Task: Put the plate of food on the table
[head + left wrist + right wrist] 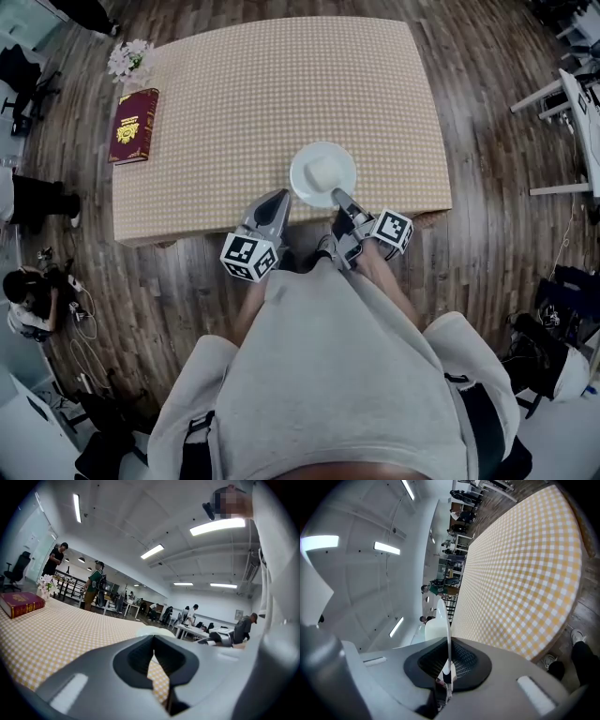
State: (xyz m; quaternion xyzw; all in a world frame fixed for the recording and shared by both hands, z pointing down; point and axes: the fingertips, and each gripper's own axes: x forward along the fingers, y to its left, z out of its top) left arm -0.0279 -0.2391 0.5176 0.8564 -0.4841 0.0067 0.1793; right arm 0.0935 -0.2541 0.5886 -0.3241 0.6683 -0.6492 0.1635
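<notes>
- Tablecloth [234, 103]: small orange-yellow and white checks all over.
- Plate [302, 185]: plain white.
- Food [324, 171]: a pale off-white block, barely darker than the plate.
- Book [134, 126]: dark red cover with a gold emblem and gold edging.
- Flowers [128, 59]: white to pale pink.
- Floor [487, 234]: brown wood planks, streaked light and dark.
- Left gripper [280, 196] and right gripper [338, 195]: grey bodies; pads [464, 660] black with a fine mesh pattern.
- Marker cubes [249, 256]: white faces with black square codes.
- Sweater [328, 375]: light grey.
- Ceiling [140, 517]: white, with bright strip lights.
</notes>
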